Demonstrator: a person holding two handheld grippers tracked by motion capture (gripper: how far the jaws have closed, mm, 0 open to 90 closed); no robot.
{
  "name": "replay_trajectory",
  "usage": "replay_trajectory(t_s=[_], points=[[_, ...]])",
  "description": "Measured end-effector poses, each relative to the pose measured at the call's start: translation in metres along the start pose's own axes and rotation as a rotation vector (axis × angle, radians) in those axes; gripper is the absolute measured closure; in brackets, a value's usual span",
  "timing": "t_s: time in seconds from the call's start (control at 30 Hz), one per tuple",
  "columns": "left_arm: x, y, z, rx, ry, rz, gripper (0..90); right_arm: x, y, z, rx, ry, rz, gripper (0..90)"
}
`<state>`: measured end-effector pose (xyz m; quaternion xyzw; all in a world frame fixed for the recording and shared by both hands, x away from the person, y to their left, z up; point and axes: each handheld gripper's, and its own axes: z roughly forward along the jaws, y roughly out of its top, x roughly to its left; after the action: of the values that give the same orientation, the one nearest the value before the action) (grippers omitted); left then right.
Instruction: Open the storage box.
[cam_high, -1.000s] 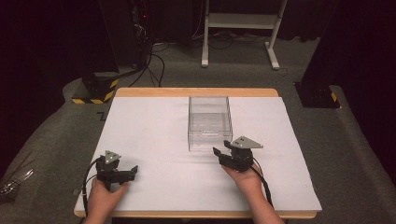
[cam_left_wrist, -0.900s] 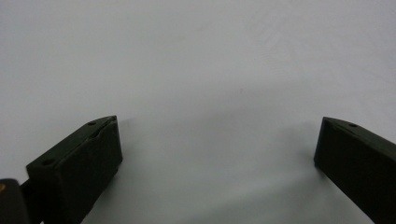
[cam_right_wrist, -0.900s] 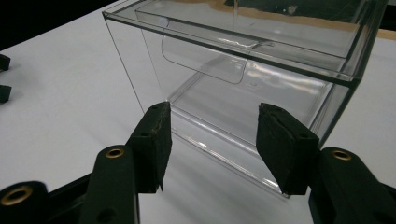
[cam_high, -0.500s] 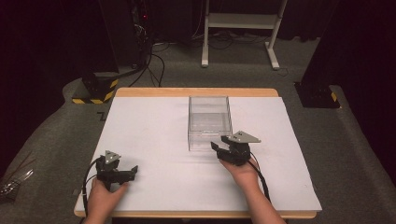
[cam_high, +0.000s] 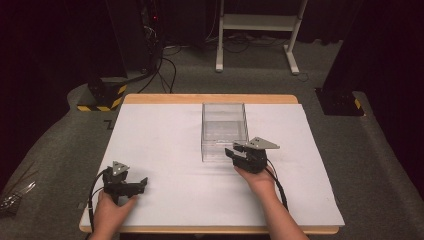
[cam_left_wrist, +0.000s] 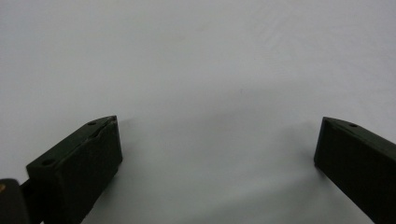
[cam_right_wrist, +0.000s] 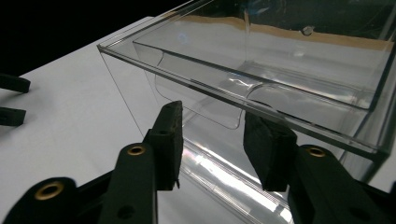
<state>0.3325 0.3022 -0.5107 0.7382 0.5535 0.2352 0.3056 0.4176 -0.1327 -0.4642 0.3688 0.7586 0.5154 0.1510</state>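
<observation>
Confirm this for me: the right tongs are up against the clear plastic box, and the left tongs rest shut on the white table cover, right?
Not quite. The left tongs are open: the left gripper view shows their black jaws wide apart over the white table cover. The right tongs are indeed at the clear plastic box.

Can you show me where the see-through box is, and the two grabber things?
clear box (cam_high: 223, 131): high view, on its near wall.
left gripper (cam_high: 141, 184): high view, between its jaw tips.
right gripper (cam_high: 232, 154): high view, between its jaw tips, by the box's near wall.
</observation>
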Motion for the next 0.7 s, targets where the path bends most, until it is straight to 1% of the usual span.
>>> replay_trajectory(t_s=[0.07,0.13,0.17,0.23,0.27,0.37,0.47,0.5,0.53,0.6,0.7], points=[[0.000,0.000,0.000,0.000,0.000,0.000,0.9,0.000,0.000,0.000,-0.002,0.015,0.000,64.7],[0.000,0.000,0.000,0.000,0.000,0.000,0.9,0.001,0.000,0.000,0.003,0.012,-0.005,68.9],[0.000,0.000,0.000,0.000,0.000,0.001,0.9,0.000,0.000,0.000,0.005,0.009,-0.002,72.5],[0.000,0.000,0.000,0.000,0.000,0.001,0.9,-0.002,0.000,-0.002,0.005,0.027,-0.001,74.6],[0.000,0.000,0.000,0.000,0.000,0.001,0.9,-0.002,0.000,-0.002,0.005,0.027,-0.001,74.6],[0.000,0.000,0.000,0.000,0.000,0.000,0.9,-0.002,-0.001,-0.005,0.012,0.031,-0.021,75.4],[0.000,0.000,0.000,-0.001,0.000,-0.002,0.9,-0.001,-0.001,-0.005,0.013,0.034,-0.023,75.8],[0.000,0.000,0.000,-0.001,0.000,-0.002,0.9,-0.001,-0.002,-0.006,0.013,0.040,-0.027,76.3],[0.000,0.000,0.000,0.000,0.000,0.001,0.9,0.001,-0.002,-0.007,0.010,0.059,-0.030,77.4],[0.000,0.000,0.000,0.000,0.000,0.001,0.9,0.006,-0.003,-0.008,0.014,0.044,-0.048,77.4],[0.000,0.000,0.000,-0.001,-0.001,-0.002,0.9,0.007,-0.005,-0.011,0.013,0.055,-0.048,77.6]])
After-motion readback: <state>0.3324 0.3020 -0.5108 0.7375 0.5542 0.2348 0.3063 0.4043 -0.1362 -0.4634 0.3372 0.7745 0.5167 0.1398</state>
